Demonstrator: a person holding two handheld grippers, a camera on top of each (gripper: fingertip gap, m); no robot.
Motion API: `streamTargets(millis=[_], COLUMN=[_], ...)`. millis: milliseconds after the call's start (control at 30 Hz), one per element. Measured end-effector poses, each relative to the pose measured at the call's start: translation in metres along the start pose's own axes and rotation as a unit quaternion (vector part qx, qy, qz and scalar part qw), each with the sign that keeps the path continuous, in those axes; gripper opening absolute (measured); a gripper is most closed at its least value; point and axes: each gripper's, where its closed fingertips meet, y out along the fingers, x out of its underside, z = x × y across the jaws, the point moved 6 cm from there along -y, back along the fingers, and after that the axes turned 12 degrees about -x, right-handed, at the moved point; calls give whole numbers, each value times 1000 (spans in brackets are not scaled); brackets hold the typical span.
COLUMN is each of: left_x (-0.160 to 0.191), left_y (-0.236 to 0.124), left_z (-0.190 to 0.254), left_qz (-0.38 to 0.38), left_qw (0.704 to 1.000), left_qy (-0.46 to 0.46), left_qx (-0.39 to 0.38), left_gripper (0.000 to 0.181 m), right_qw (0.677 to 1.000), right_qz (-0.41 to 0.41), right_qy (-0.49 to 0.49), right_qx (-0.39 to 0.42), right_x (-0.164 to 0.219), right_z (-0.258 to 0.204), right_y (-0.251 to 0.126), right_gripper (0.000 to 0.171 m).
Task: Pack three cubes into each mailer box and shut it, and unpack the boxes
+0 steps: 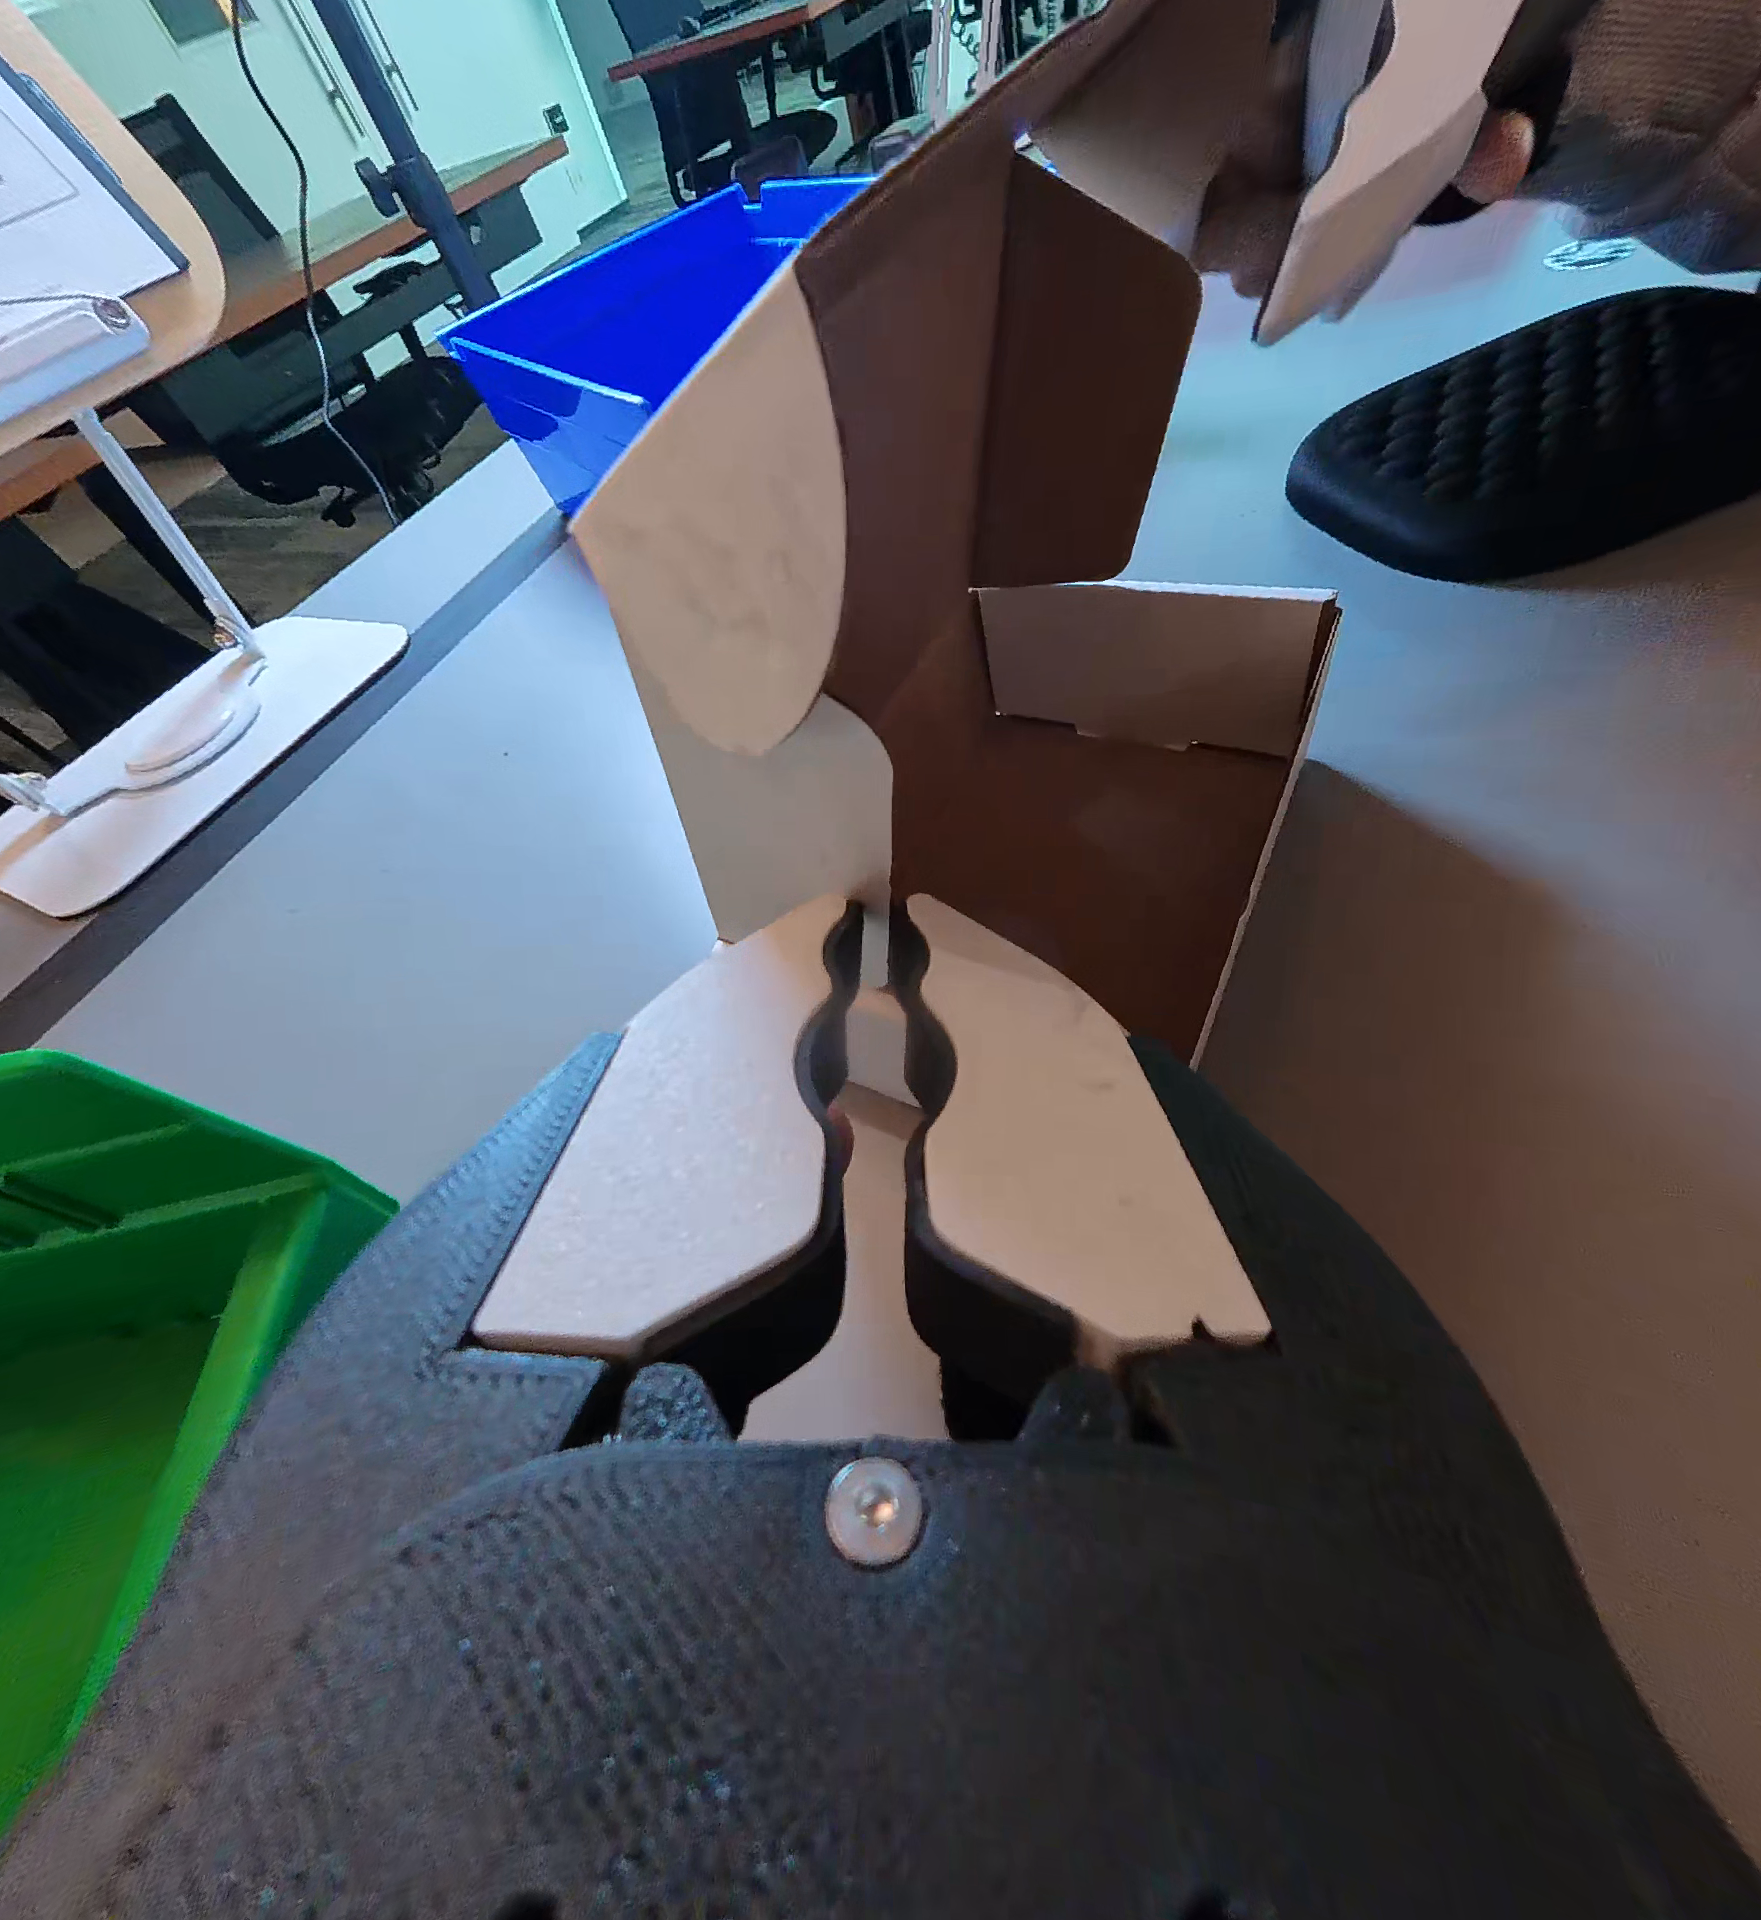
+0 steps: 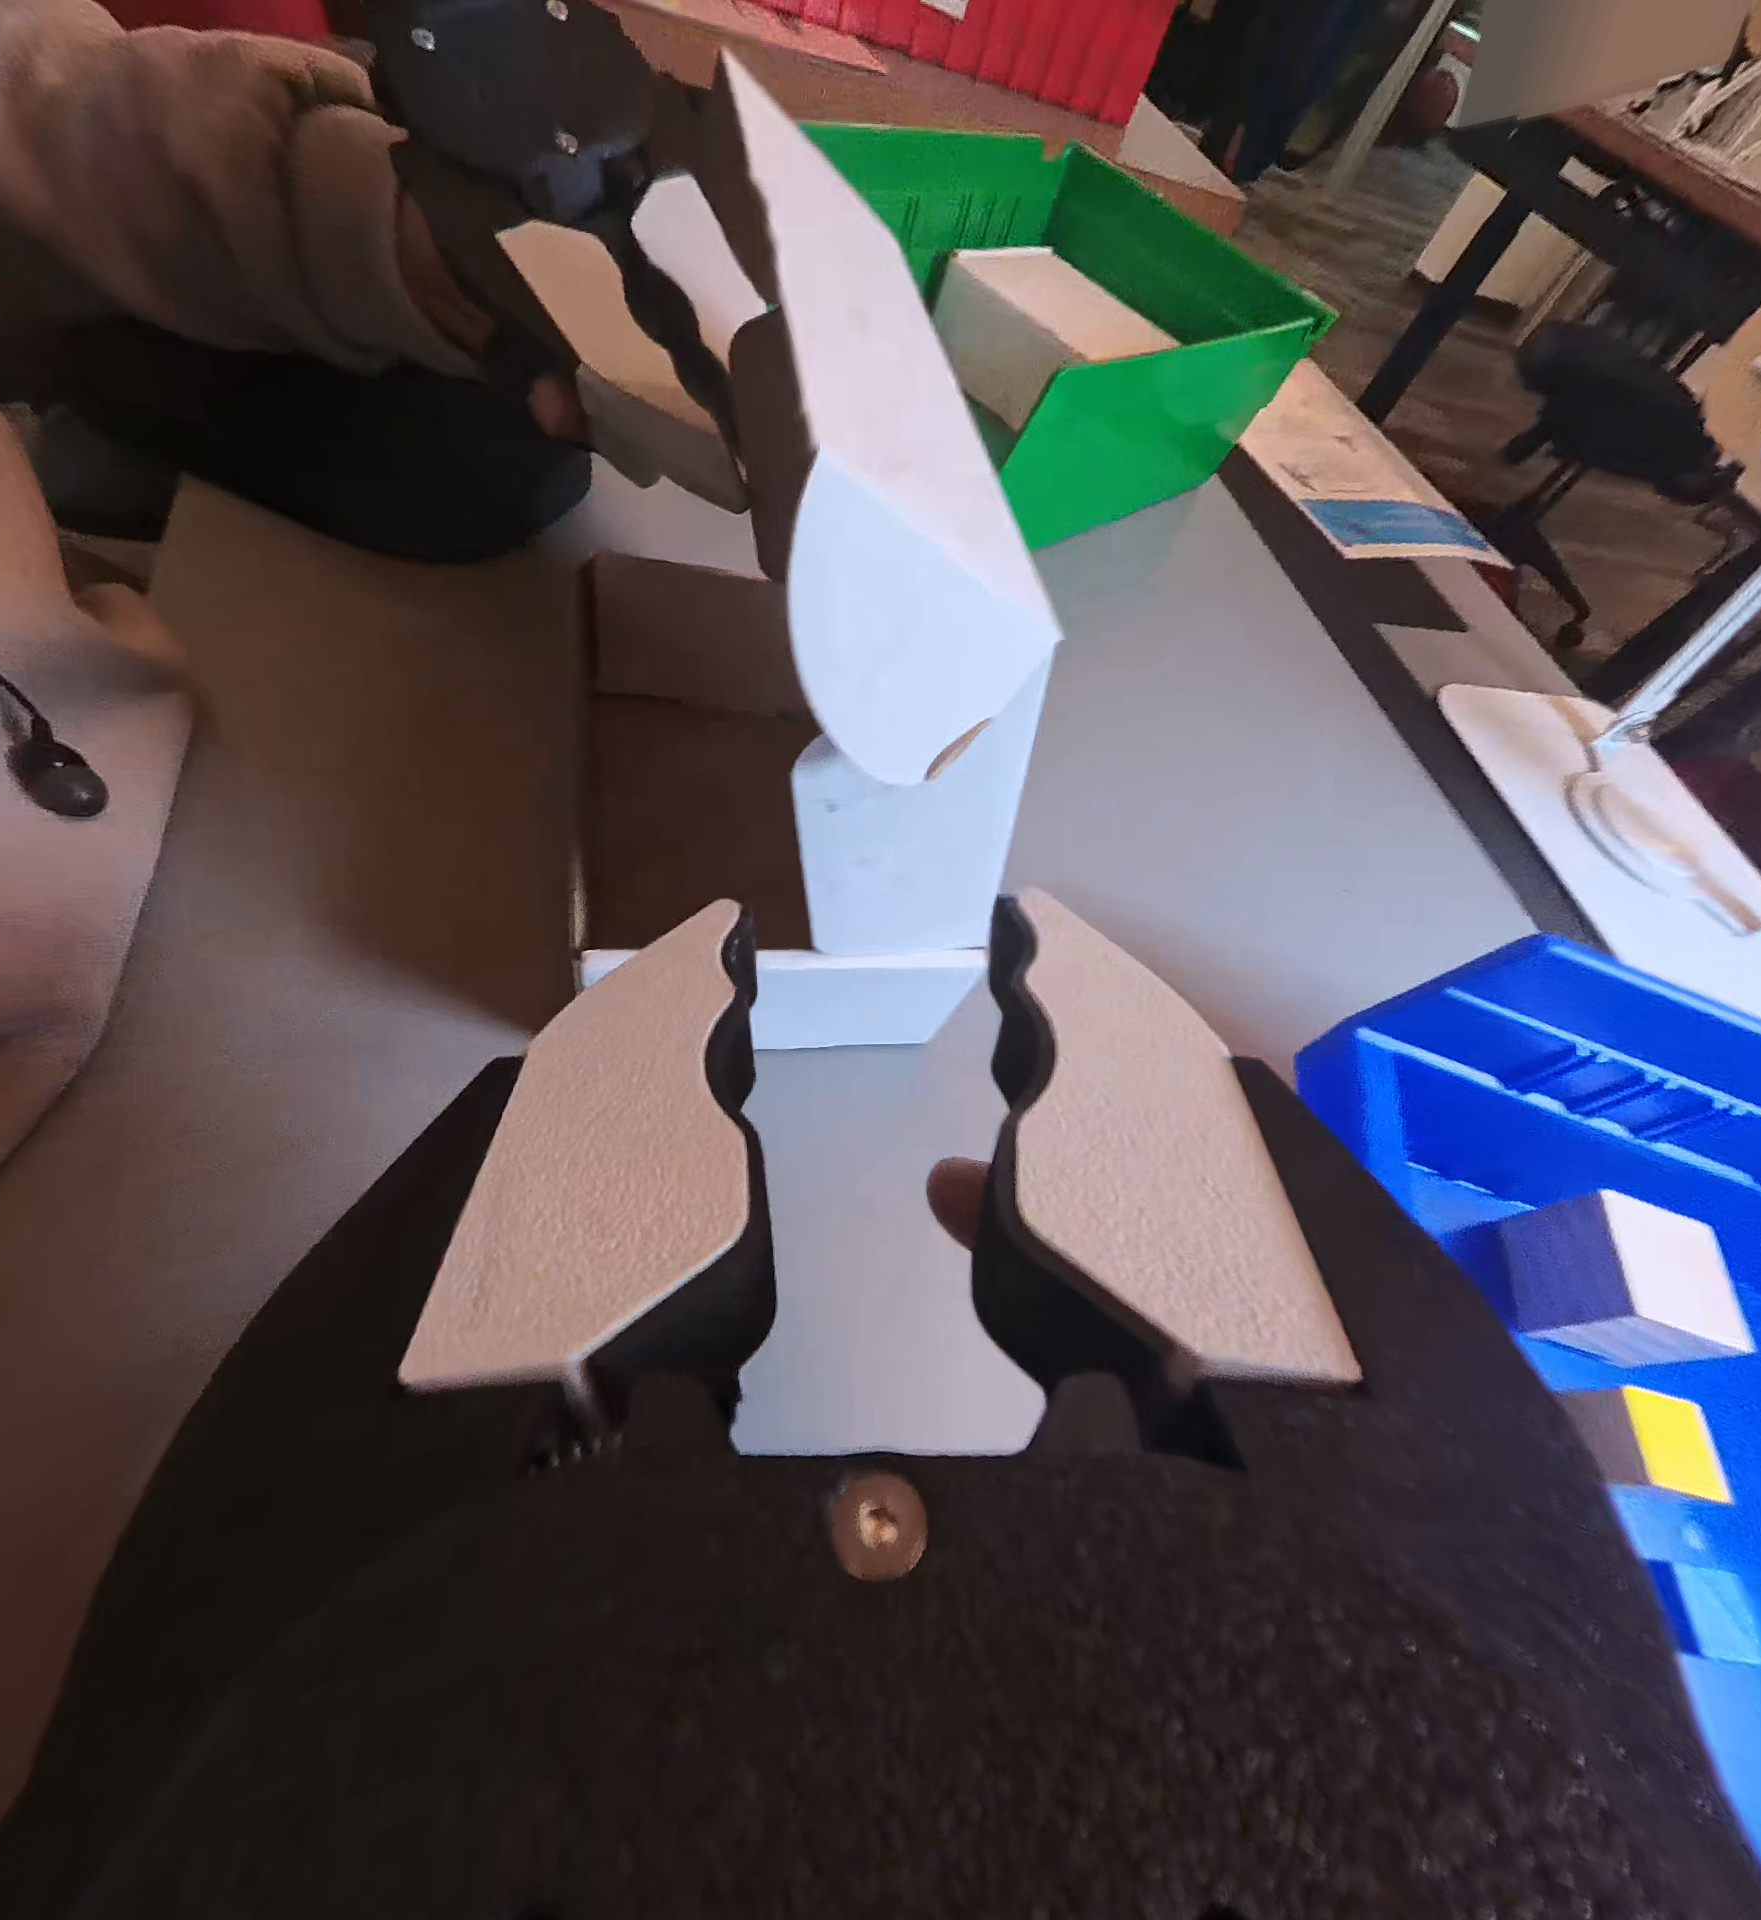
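The open mailer box [image 1: 1011,665] stands mid-worktop [image 1: 388,831], its near wall pinched by the left gripper [image 1: 877,935], the right gripper [image 2: 871,977] spread around another edge, so uneven pulling might crease the cardboard.

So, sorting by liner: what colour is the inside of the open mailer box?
Brown inside the open cardboard mailer box, white outside; the left wrist view shows it best.
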Motion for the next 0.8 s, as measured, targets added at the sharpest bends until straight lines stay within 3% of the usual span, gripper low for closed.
streamTargets(millis=[133,333,633,800], left_x=[0,0,6,7], left_y=[0,1,1,-13], left_z=[0,1,6,11], left_qz=[0,-4,-25,-38], left_qw=[1000,1000,999,990], left_qy=[2,14,29,-2], left_qx=[0,5,36,136], left_gripper=[5,5,9,25], right_qw=[998,993,993,990], right_qz=[-48,-57,-58,-77], right_qy=[-51,-78,-98,-117], right_qx=[-9,-64,10,4], right_x=[-12,-19,-8,2], right_z=[9,20,12,-2], right_y=[11,37,46,47], right_gripper=[53,51,50,53])
